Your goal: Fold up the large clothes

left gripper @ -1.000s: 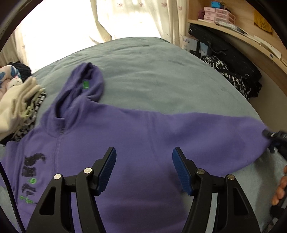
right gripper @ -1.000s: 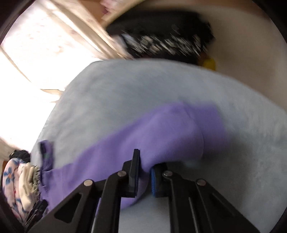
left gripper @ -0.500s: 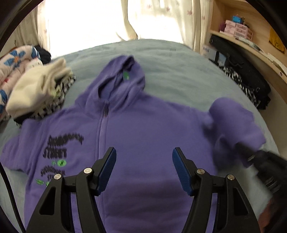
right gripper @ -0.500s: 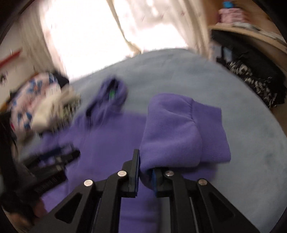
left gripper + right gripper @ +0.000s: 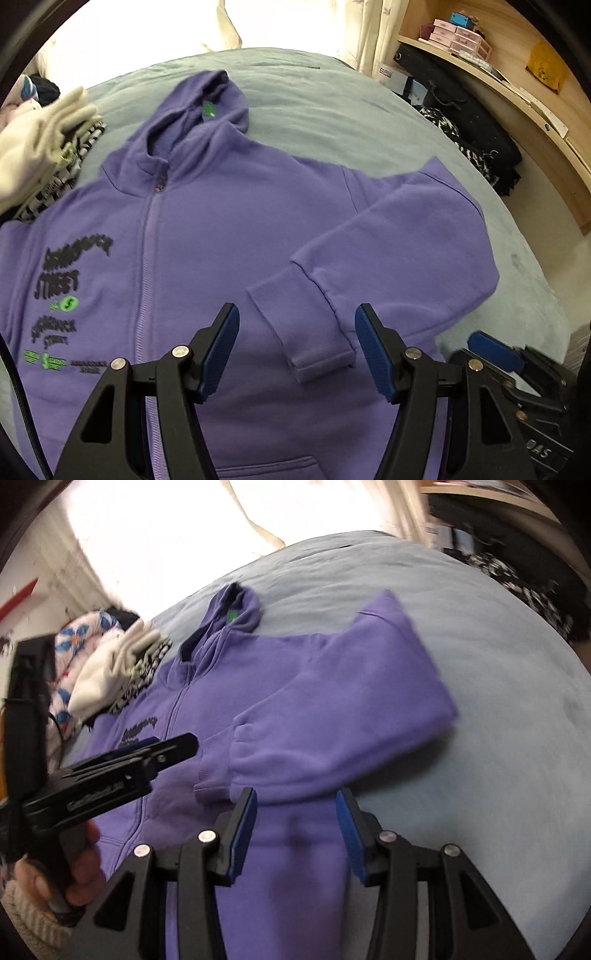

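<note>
A purple zip hoodie (image 5: 207, 229) with black and green print lies face up on the grey-blue bed (image 5: 332, 110). Its right sleeve (image 5: 388, 258) is folded in across the chest, cuff (image 5: 299, 328) towards the zip. My left gripper (image 5: 297, 347) is open and empty, hovering just above the cuff. My right gripper (image 5: 295, 827) is open and empty over the hoodie's side, just below the folded sleeve (image 5: 332, 720). The hoodie (image 5: 207, 686) and the left gripper (image 5: 147, 753), seen side-on, also show in the right wrist view. The right gripper also shows at the lower right of the left wrist view (image 5: 495, 354).
A pile of white, checked and floral clothes (image 5: 44, 140) lies at the bed's left, beside the hoodie's shoulder; it also shows in the right wrist view (image 5: 110, 664). Dark clothes (image 5: 476, 147) lie along a wooden shelf (image 5: 517, 85) at the right. Curtains and a bright window stand behind.
My right gripper carried the right sleeve over onto the chest, let go of it and opened. My left gripper stayed open and now hovers over the cuff.
</note>
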A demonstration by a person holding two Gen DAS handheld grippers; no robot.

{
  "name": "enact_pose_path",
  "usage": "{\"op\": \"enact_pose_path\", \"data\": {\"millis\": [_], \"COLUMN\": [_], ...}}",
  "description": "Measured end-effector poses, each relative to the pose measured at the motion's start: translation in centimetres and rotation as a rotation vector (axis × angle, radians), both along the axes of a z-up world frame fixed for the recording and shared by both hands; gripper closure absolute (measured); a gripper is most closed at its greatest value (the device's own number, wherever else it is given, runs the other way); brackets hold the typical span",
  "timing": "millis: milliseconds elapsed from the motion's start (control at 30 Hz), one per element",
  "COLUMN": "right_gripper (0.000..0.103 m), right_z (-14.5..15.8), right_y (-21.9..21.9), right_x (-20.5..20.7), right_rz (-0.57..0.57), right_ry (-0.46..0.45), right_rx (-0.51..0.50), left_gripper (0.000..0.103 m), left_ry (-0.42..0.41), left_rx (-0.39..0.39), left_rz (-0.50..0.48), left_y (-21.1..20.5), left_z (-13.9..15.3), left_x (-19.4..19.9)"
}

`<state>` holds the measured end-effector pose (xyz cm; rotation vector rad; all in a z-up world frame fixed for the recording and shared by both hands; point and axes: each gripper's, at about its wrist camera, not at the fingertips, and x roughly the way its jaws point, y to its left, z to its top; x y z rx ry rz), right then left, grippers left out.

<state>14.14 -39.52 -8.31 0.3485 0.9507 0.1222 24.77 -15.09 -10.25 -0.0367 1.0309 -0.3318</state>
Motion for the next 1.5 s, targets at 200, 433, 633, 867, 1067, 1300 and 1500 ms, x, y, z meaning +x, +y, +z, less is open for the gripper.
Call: {"op": "enact_pose_path", "data": {"millis": [200,433,633,867,1067,1300,1500], "right_gripper": [0.058,0.058,0.058,0.058,0.058,0.058,0.072], "right_z": [-1.1,-1.8,-2.3,-2.6,-2.2,-3.1,-5.2], "right_y": [-0.9,-1.4,-1.3,-0.6,-2.0,-2.9,0.4], "right_x": [-1.2,-1.6,-1.9,-1.9,0.5,6.2,9.2], "right_rz": [-0.035,-0.045,-0.038,-0.038,-0.082,-0.123,-0.065], "right_ry": [0.032,0.031,0.042,0.066,0.066,0.1,0.145], "right_rx": [0.053,0.104,0.121,0.084,0.048,0.059,-0.063], "left_gripper": [0.041,0.052,0.052,0.095,0.095,0.095,0.095], "left_ry": [0.14,0.281,0.301,0.215,-0.041,-0.241,-0.298], "left_rx": [-0.197,-0.317,-0.303,-0.189,-0.158,-0.111,-0.027], "left_rz": [0.031,0.059,0.028,0.023,-0.027,0.008,0.061], "left_y": [3.0,3.9,1.2,-1.5,-2.0,0.3,3.5], "left_z": [-1.7,-4.9,-6.3,-3.3,7.3,17.4,19.1], "left_x": [0.4,1.0,2.1,3.3,3.6,5.1,7.0]}}
